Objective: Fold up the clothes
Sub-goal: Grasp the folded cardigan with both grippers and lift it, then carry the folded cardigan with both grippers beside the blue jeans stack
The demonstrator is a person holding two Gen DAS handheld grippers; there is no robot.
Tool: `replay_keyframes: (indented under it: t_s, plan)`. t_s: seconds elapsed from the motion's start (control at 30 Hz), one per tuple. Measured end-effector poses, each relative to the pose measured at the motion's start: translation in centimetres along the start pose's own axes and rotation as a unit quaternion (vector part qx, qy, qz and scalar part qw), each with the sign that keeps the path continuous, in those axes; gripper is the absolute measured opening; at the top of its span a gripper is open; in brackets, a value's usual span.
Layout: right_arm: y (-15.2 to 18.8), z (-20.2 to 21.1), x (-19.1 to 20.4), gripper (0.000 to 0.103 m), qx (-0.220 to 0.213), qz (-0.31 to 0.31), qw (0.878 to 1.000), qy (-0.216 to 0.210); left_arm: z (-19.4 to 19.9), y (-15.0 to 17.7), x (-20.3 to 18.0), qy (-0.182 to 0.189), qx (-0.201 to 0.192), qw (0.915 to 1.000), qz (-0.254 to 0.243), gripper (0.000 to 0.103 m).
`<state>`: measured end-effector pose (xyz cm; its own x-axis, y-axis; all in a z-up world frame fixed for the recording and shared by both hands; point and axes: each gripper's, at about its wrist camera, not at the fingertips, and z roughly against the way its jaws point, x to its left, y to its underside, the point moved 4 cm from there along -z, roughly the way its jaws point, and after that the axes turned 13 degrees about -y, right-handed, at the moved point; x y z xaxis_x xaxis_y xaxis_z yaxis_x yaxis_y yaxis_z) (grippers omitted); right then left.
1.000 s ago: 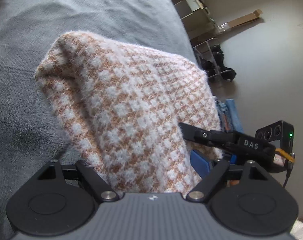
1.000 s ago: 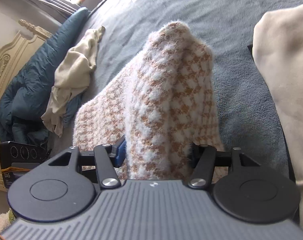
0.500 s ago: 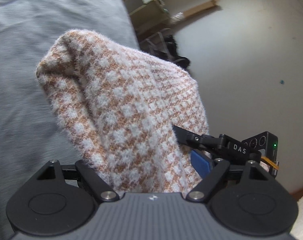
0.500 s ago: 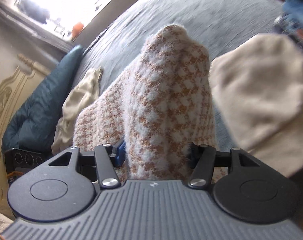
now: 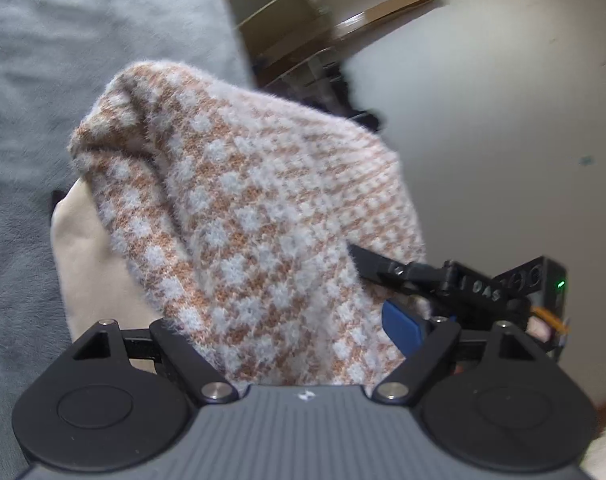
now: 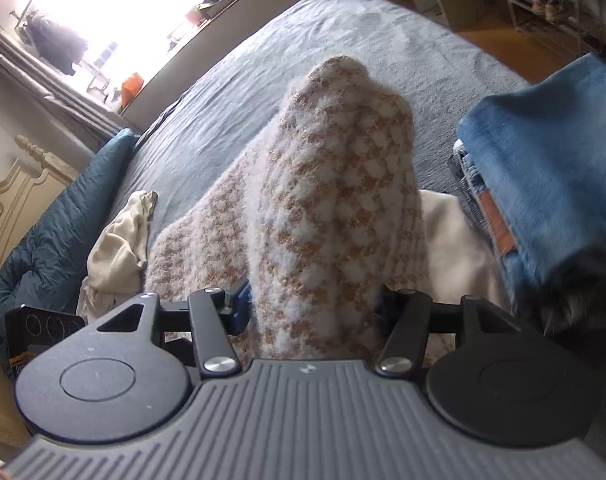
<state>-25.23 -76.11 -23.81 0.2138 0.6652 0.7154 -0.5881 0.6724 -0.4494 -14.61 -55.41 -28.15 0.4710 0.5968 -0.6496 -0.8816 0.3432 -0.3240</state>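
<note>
Folded-garment transfer, seen from both wrists. You carry the folded checked sweater (image 5: 255,216) between two grippers: the left gripper (image 5: 303,344) is clenched across a thick bundle of it, jaws wide apart only because the knit is bulky; the right gripper (image 6: 311,312) is clenched on a narrower bunch of the same sweater (image 6: 343,200). The sweater hangs in the air above the grey bed cover (image 6: 303,48), its free end humped up ahead of each claw.

Take the cream garment (image 6: 455,248) as your landmark. It lies flat on the bed directly beneath the sweater, and the folded blue jeans (image 6: 543,184) sit just beside it, to the right in the right wrist view. A crumpled cream cloth (image 6: 119,248) lies well apart, to the left.

To do this step well, judge the cream garment as the likely stack base. Keep both grips level with each other so the folds do not slide open, lower the far edge first, square it over the landmark, and release both claws together only when the knit rests fully.
</note>
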Motion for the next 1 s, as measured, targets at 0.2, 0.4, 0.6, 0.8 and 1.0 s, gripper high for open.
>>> replay_keyframes:
  t_s: [0.2,0.4,0.6,0.8,1.0]
  plan:
    - [1.3,-5.9,-9.1,0.055,0.054,-0.066,0.996,-0.002,-4.8,0.7,2.5,-0.059,0.025,0.9977,0.023,0.084]
    - [0.3,-4.4,-7.6,0.054,0.075,-0.097,0.992,-0.013,-3.2,0.0,1.9,-0.033,0.032,0.9975,0.054,0.084]
    - [1.6,-5.4,-8.2,0.056,0.073,-0.073,0.994,-0.019,-5.3,0.8,3.6,-0.084,0.029,0.9956,0.03,0.083]
    - [1.6,-4.5,-8.1,0.069,0.084,-0.052,0.995,-0.014,-1.0,2.8,5.0,-0.085,0.033,0.9945,0.051,0.087]
    - [0.1,2.2,-3.6,0.069,0.042,0.041,0.998,0.006,4.7,0.7,4.2,-0.133,-0.049,0.9877,0.064,0.089]
